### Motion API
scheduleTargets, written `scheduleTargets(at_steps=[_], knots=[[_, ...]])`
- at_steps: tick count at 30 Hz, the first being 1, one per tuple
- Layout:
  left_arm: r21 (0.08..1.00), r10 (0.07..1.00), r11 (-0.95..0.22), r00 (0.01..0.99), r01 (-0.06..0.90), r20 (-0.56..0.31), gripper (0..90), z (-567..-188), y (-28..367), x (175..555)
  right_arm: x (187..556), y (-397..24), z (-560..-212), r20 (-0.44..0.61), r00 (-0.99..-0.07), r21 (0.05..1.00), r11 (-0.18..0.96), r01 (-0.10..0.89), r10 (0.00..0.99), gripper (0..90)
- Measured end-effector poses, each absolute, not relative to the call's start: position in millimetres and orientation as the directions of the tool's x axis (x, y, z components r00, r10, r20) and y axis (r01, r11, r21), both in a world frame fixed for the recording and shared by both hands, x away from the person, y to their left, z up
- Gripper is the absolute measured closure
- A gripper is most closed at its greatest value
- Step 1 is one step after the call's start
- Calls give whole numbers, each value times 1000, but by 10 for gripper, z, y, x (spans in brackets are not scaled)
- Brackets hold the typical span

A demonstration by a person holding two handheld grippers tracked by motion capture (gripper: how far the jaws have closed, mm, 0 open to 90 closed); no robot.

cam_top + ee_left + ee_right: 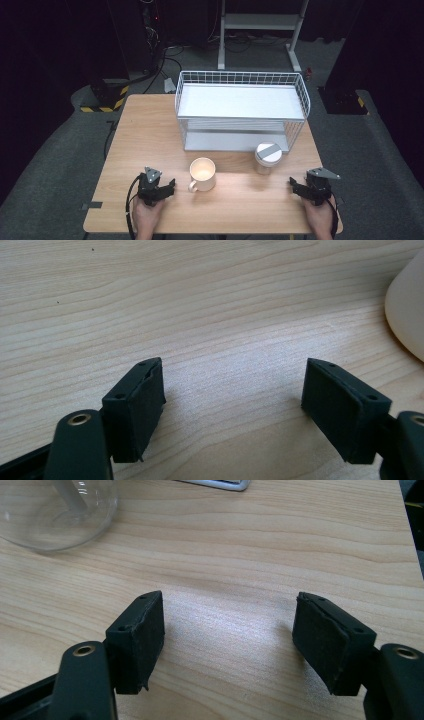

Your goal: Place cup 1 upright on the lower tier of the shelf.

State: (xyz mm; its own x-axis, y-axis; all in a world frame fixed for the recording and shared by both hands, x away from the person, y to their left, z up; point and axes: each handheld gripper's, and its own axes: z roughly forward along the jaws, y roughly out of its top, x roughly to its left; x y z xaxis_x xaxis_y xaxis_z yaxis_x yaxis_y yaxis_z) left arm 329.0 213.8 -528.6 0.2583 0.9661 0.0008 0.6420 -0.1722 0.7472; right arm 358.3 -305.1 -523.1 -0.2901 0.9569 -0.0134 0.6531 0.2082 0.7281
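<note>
At the table's near edge, the left gripper at 7 o'clock and right gripper at 5 o'clock both rest on the light wooden table, jaws apart, nothing between them. The cream ceramic mug stands upright just right of the left gripper, and the clear glass jar with grey-striped white lid stands at 11 o'clock from the right gripper, both in front of the white wire two-tier rack. Risk: an off-centre grab on the smooth glass could slip or tip the jar, and pushing the mug by its handle would spin it.

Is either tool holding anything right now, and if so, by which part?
Nothing is held. The left tool and right tool both stand open over bare table, with the mug and the lidded jar untouched.
</note>
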Motion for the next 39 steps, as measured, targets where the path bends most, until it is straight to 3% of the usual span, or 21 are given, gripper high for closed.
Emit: scheduleTargets(at_steps=[39], knots=[[742,965,-182,264,646,7,251,-5281,2139,3289,3568,-3051,-5229,-7,-308,725,216,654,952,268]])
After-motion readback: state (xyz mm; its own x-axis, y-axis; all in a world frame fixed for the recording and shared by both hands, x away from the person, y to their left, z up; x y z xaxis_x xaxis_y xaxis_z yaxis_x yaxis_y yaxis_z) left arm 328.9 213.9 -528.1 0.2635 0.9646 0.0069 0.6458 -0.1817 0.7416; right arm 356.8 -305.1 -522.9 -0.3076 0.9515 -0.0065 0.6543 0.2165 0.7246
